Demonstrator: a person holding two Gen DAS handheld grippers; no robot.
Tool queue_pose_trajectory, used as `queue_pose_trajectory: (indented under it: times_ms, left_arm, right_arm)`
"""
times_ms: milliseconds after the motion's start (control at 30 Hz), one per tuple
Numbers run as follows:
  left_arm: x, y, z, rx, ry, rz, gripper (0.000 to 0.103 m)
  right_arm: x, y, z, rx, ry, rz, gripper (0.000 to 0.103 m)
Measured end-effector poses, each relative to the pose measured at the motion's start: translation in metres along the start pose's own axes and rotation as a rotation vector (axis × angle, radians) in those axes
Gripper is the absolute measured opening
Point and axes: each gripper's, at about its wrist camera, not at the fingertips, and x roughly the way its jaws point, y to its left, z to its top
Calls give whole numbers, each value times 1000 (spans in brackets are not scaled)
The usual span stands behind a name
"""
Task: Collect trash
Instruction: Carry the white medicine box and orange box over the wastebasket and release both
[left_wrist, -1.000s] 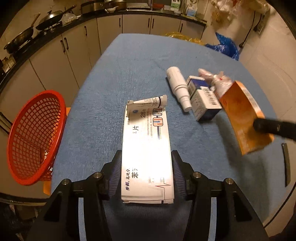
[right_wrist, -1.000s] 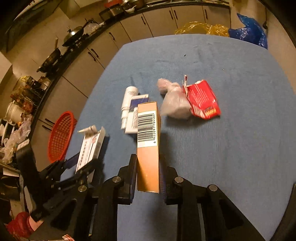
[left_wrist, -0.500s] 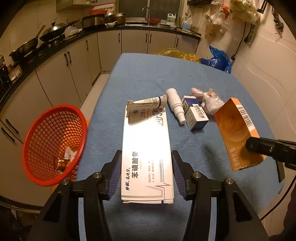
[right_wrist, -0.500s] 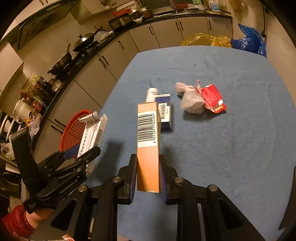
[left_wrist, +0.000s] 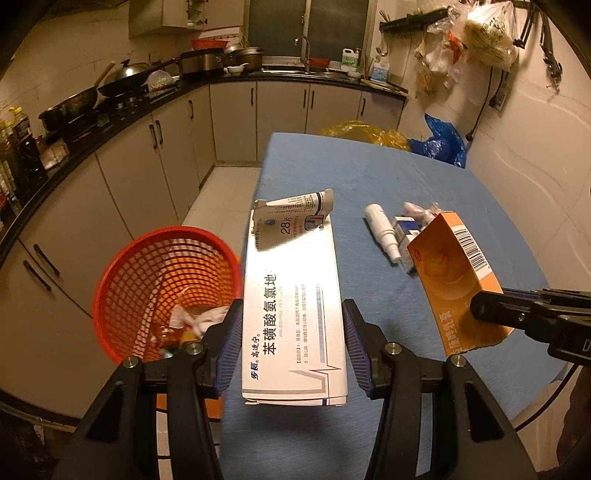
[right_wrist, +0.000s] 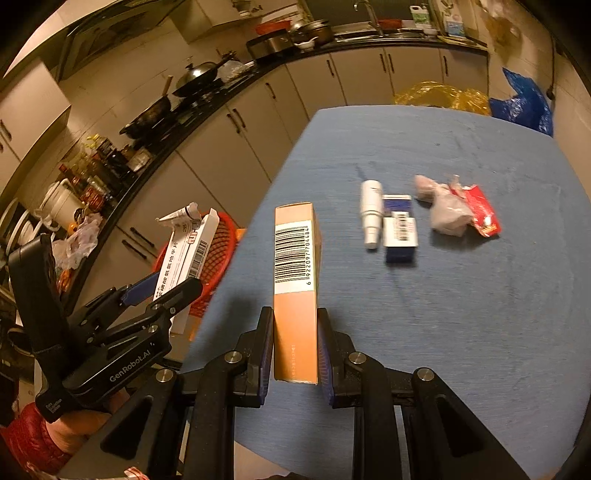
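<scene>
The left tool (left_wrist: 291, 347) pinches a long white cardboard medicine box (left_wrist: 295, 302), its end flap torn open, above the near edge of the blue-clothed worktop (left_wrist: 369, 177). The right tool (right_wrist: 295, 354) clamps a slim orange carton (right_wrist: 295, 280). A red plastic mesh basket (left_wrist: 147, 280) sits left, below. Farther off lie a white spray bottle (right_wrist: 371, 214), blue-and-white box (right_wrist: 399, 230), crumpled plastic bag (right_wrist: 447, 214) and red wrapper (right_wrist: 482, 214).

Glossy white cardboard box (left_wrist: 295, 314) is reflecting light; matt orange carton (right_wrist: 295, 291); red plastic mesh basket (left_wrist: 147, 280); blue cloth-covered table (right_wrist: 461, 314).
</scene>
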Motion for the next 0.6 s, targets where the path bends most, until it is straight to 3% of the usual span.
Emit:
queue_pose_trajectory:
  times_ms: [600]
  left_arm:
    - [-25,70,-3,-73,-47,50,51]
  right_arm:
    - [17,71,8,-89,-6,43,23]
